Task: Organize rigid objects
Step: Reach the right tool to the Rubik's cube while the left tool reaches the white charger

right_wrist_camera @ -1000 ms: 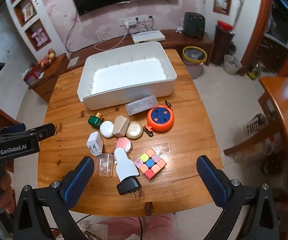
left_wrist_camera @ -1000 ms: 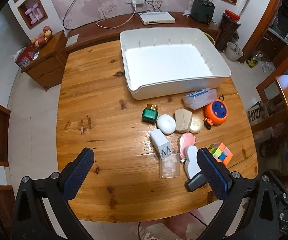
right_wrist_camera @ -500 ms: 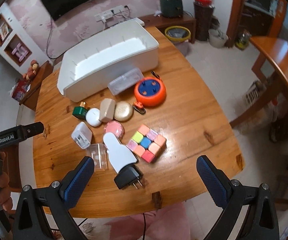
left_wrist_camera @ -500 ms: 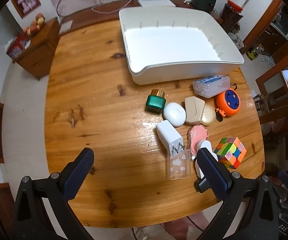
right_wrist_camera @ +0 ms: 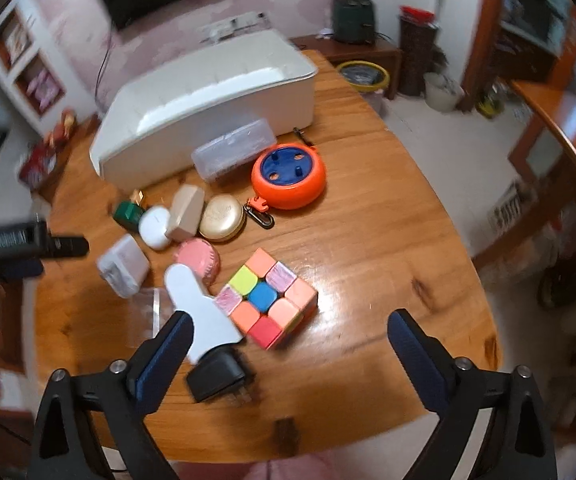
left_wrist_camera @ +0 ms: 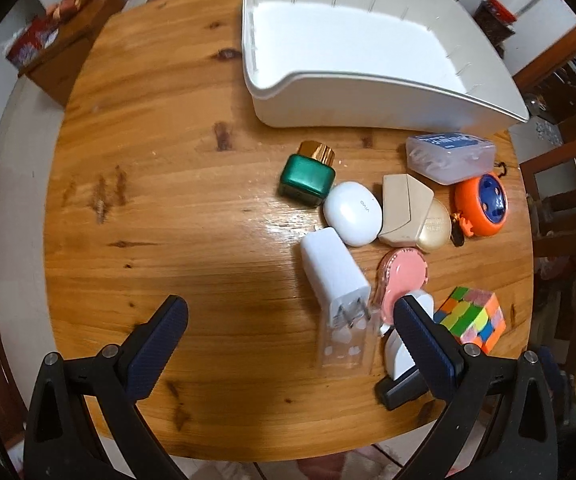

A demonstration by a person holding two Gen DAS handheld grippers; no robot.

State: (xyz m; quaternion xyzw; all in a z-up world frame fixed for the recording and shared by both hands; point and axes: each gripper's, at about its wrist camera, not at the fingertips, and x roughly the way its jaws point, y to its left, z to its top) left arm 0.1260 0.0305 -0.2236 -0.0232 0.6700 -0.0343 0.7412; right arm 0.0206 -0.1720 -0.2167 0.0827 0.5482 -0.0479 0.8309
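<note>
The cube (right_wrist_camera: 267, 298) sits mid-frame between my closing, empty right gripper (right_wrist_camera: 288, 354), the black plug (right_wrist_camera: 217, 374) half hidden by one finger (right_wrist_camera: 161, 360), my left gripper (left_wrist_camera: 290, 344) wide open.

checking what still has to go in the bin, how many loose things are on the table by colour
white: 3, charger, earbud case, bottle
clear: 2
beige or gold: 2
green: 1
pink: 1
orange: 1
black: 1
multicolour: 1, cube
total: 12

Both my grippers have dropped closer to the table (left_wrist_camera: 175, 168) — my right gripper (right_wrist_camera: 288, 344), over the cube (right_wrist_camera: 267, 304), is closing, nothing gripped.
</note>
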